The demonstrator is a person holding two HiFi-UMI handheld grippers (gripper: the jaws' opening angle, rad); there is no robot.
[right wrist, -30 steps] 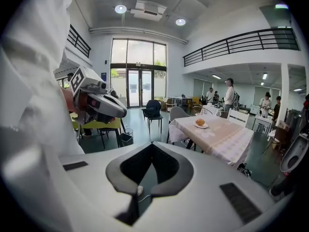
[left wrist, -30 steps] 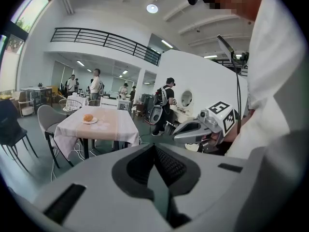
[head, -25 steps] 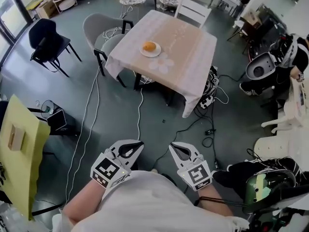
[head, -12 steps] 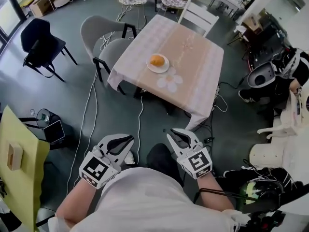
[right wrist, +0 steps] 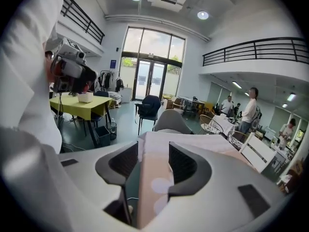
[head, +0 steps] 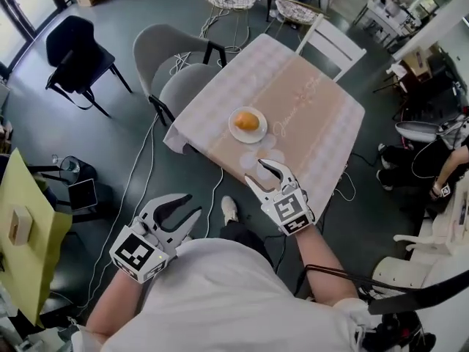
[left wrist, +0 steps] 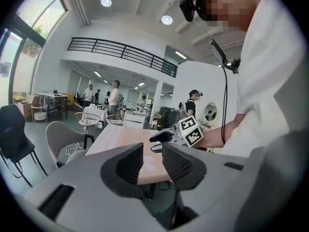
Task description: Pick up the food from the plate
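Food type unclear (too small)

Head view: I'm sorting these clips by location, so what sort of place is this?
Probably a large open hall used as a café-style or office test space. It has a cloth-covered dining table with grey chairs, a railed mezzanine overhead, and cables trailing across the floor.

The left tongs are held low and close to the body, the forearm bent in beside the torso and the marker cube facing up. The right tongs reach further forward on a more extended bare right forearm. Both point ahead. On each, the jaws are opening, with a clear gap and nothing gripped between the ribbed pads.
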